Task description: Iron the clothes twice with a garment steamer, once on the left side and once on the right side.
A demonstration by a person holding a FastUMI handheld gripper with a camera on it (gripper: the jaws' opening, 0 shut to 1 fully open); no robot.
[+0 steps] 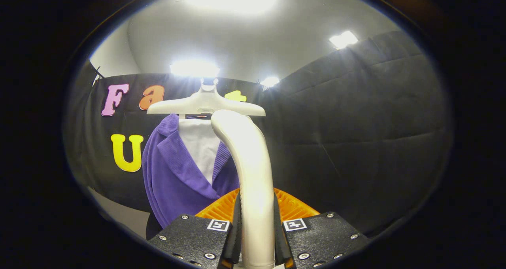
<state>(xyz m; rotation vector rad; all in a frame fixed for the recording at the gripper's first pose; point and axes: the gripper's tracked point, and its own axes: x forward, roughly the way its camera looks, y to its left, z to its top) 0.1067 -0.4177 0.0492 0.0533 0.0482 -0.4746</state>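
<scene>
Pinching the garment steamer (pixel 253 174) by its pale handle, your gripper (pixel 256 237) has both fingers pressed on it, the handle running upright between them and curving forward at the top. The purple jacket (pixel 174 178) hangs just beyond and to the left of the steamer on a white hanger (pixel 205 105), over a white inner layer (pixel 199 146). The steamer head looks level with the collar, right of the lapels; judging by that, a leftward shift would put it on cloth.
</scene>
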